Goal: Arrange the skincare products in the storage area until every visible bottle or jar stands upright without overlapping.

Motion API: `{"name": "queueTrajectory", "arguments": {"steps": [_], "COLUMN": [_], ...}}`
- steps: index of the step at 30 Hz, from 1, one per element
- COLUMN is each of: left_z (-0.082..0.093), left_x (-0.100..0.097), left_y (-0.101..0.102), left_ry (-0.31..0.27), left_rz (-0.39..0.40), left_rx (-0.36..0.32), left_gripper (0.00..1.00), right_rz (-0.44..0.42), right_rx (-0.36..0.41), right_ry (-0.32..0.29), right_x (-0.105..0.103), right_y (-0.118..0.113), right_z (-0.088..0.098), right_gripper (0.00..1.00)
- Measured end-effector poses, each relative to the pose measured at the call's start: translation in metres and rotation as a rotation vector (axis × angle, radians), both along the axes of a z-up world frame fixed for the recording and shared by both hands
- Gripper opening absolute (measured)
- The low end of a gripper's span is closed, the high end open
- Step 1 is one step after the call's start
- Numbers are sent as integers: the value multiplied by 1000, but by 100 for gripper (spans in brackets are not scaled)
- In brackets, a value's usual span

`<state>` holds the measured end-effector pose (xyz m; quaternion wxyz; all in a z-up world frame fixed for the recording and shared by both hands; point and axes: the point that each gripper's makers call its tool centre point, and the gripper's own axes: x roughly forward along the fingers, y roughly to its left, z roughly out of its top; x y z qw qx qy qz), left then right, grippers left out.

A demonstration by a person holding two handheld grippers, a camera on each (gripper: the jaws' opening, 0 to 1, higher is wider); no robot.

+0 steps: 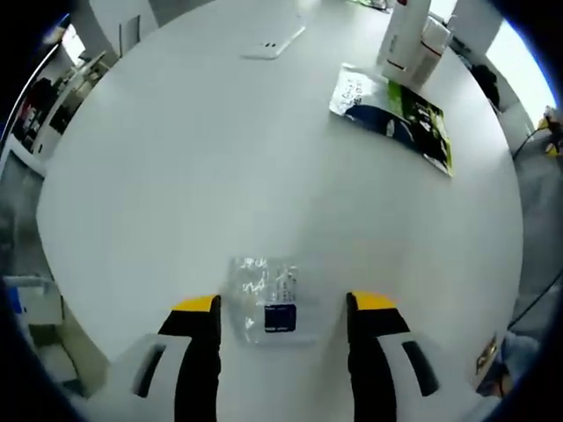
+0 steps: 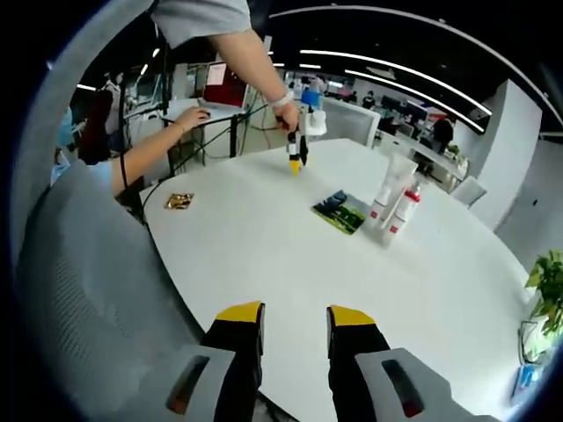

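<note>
Two white skincare tubes with red caps (image 1: 409, 40) stand upright at the far side of the round white table (image 1: 176, 176); they are also in the right gripper view, tubes (image 2: 391, 207). A green and white pouch (image 1: 391, 110) lies flat beside them, pouch (image 2: 339, 211). A clear sachet with a blue label (image 1: 268, 299) lies flat on the table between the jaws of my left gripper (image 1: 286, 303), which is open just above it. A hand holds that left gripper (image 2: 295, 158) over the far edge. My right gripper (image 2: 295, 315) is open over the near edge, holding nothing.
A flat white device (image 1: 273, 44) lies near the far rim. A small gold sachet (image 2: 179, 201) sits at the table's left edge. A grey mesh chair back (image 2: 79, 290) stands close on the left. Desks and a person's arm (image 2: 255, 61) lie beyond.
</note>
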<state>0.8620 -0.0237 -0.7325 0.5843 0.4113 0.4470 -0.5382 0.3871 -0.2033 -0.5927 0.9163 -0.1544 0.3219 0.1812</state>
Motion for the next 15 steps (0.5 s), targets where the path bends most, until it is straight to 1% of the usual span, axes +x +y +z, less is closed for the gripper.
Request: {"name": "queueTrajectory", "arguments": {"steps": [2,5,7,8,10,12,15], "left_z": [-1,-3,-4,-4,-5,-6,-8], "left_x": [-4,-13,-13,-16,-21,-27,-41], "left_y": [0,-4,-4,-3,-4,-5,-6], "left_ry": [0,-1,-8,-2,-9,-17,-22], "left_rz": [-7,-40,-34,-12,-14,7,-14], "left_rx": [5,7,12,16,19,25,29], "left_gripper": [47,38,36,34,31,30,18], "right_rz": [1,10,11,13,14,14,17], "right_rx": [-6,-14,-13,-16,-18,-22,-23], "right_ry": [0,5,2,-1,-2,-6,-14], "right_x": [0,-1,-1,-1,-1,0,0], "right_y": [0,1,1,1,1,1,1], "right_z": [0,-1,-1,0,0,0,2], "right_gripper": [23,23,23,22,22,22,22]}}
